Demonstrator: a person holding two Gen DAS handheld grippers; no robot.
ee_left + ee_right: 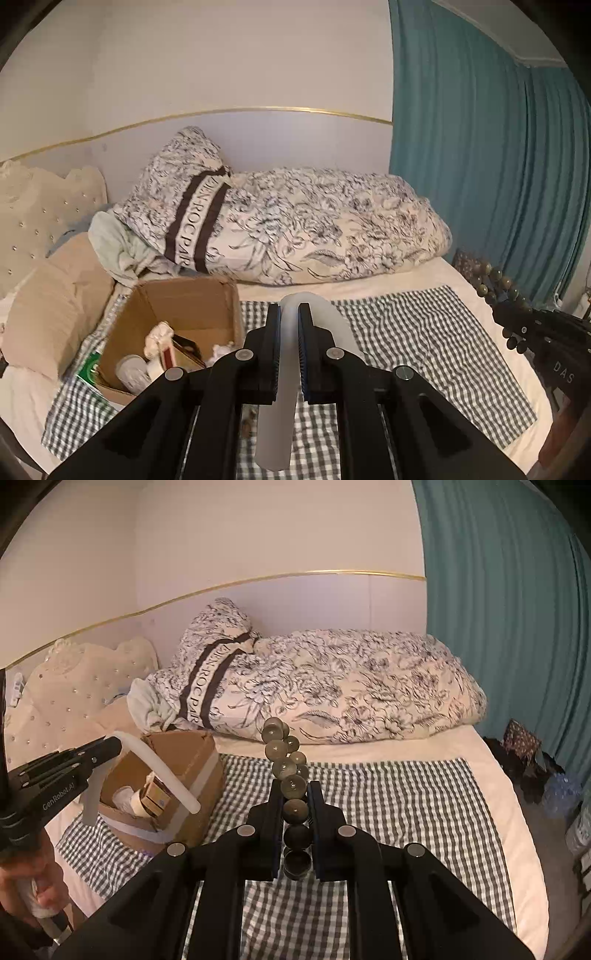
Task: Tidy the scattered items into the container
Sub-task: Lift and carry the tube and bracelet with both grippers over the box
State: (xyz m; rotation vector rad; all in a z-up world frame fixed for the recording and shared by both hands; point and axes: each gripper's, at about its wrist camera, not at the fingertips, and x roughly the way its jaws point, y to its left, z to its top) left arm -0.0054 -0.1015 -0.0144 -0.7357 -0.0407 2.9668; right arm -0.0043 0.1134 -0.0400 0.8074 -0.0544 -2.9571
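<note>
a: what have the left tongs point(288, 314) got?
b: clamped tight on a bent white tube point(275, 406), lifted above the checked cloth point(424, 332) on the bed point(498, 775).
a: and the right tongs point(293, 794)?
b: shut on a string of dark beads point(291, 786). the cardboard box point(184, 760), already holding items, sits by the cloth's far left corner.

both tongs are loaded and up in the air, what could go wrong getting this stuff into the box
1. The left tongs pinch the curved white tube at one spot, with long ends free; it could pivot or catch the box rim.
2. The right tongs grip the bead string by a few round beads, so it may slip out onto the checked cloth.
3. The box already holds items, so the tube may sit proud.
</note>
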